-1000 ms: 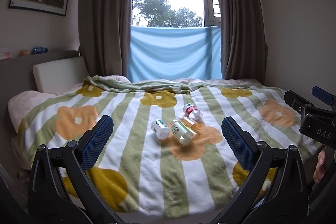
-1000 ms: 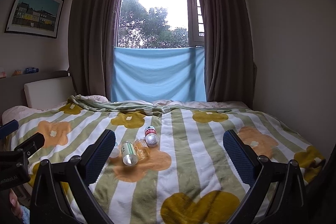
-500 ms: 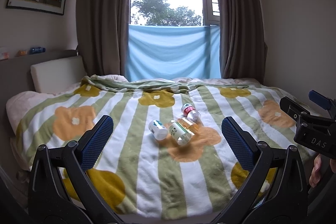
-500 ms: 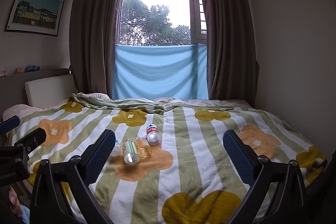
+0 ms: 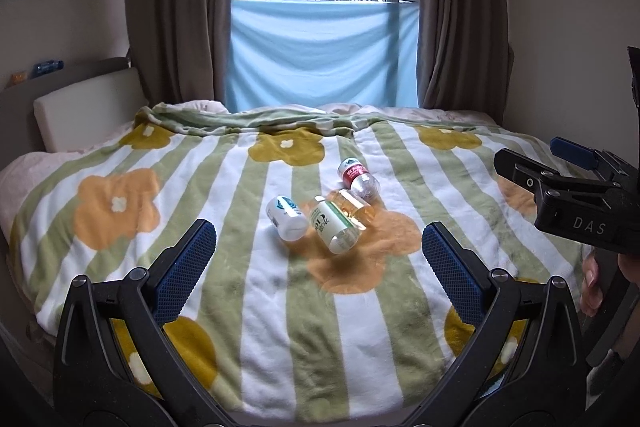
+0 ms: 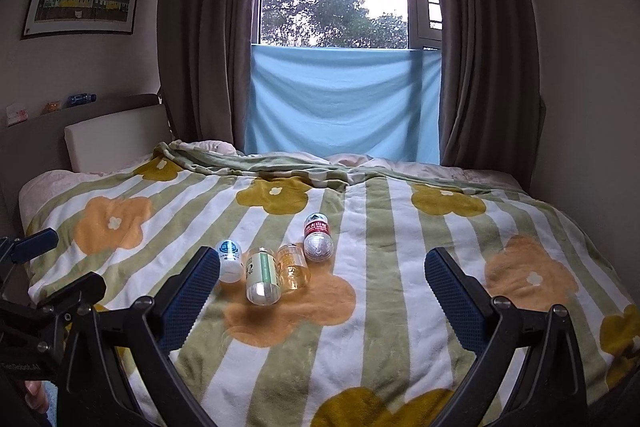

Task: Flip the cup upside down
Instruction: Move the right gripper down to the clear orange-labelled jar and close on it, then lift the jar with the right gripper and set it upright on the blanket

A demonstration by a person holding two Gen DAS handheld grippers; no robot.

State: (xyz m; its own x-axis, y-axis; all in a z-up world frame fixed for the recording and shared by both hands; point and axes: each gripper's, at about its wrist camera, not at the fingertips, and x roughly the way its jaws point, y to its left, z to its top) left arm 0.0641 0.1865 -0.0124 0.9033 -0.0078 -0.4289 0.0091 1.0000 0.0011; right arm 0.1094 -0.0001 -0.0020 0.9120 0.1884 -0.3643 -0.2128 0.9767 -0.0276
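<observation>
- Both views now sit closer to the bottles than a second ago.
- Left gripper: jaws wide apart, empty; orange cup lies on its side at 12 o'clock, between bottles on the blanket.
- Right gripper: jaws spread, empty; cup at 11 o'clock.

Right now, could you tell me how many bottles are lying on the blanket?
4, clustered mid-bed on the blanket: the white bottle leftmost, the green-label bottle beside it, the amber bottle next, and the red-label bottle farthest back. More could be hidden behind the claws.
</observation>
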